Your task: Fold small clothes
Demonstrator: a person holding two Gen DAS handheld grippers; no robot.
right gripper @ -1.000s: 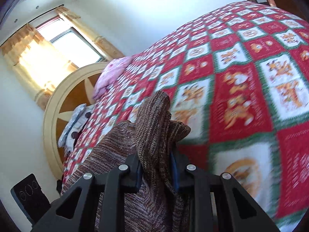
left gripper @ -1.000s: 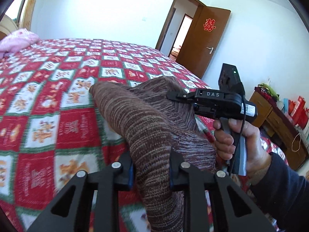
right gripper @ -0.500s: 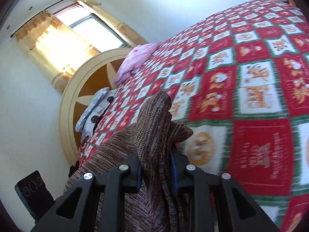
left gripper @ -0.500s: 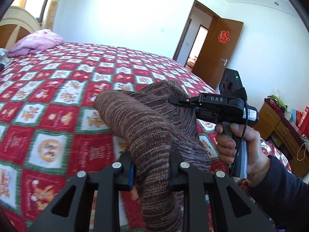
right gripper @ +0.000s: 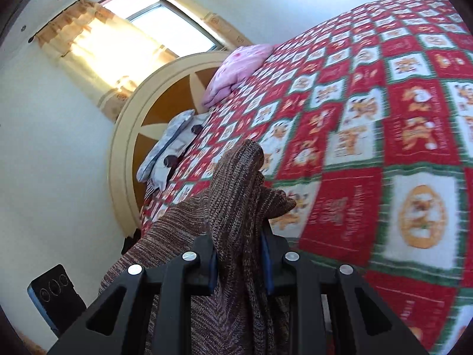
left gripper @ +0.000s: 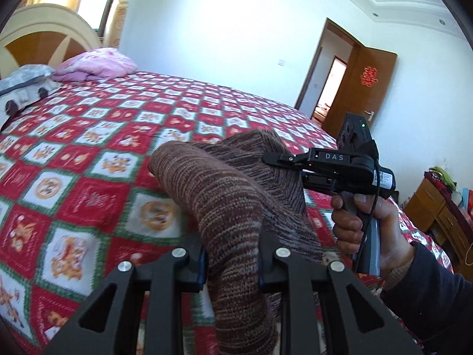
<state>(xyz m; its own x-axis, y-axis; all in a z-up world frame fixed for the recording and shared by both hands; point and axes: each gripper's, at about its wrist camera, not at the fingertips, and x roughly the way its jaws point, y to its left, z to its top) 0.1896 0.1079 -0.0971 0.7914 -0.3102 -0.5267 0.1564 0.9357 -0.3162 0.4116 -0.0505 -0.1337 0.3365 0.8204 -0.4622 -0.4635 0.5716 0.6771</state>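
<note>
A brown striped knit garment (left gripper: 233, 207) hangs in the air above the bed, held by both grippers. My left gripper (left gripper: 230, 261) is shut on one bunched part of it. My right gripper (right gripper: 239, 259) is shut on another bunched part (right gripper: 236, 183); it also shows in the left wrist view (left gripper: 283, 159), held by a hand at the garment's far right edge. The lower part of the garment drops out of view below both grippers.
The bed carries a red, green and white patchwork quilt (left gripper: 97, 159) with a pink pillow (left gripper: 94, 65) and a grey pillow (right gripper: 165, 148) by the round headboard (right gripper: 130, 136). A wooden door (left gripper: 360, 88) and a cluttered dresser (left gripper: 437, 207) stand to the right.
Both grippers have lifted and turned with the garment toward the headboard; the pillows and headboard have come into the left wrist view. Both grips are unchanged.
</note>
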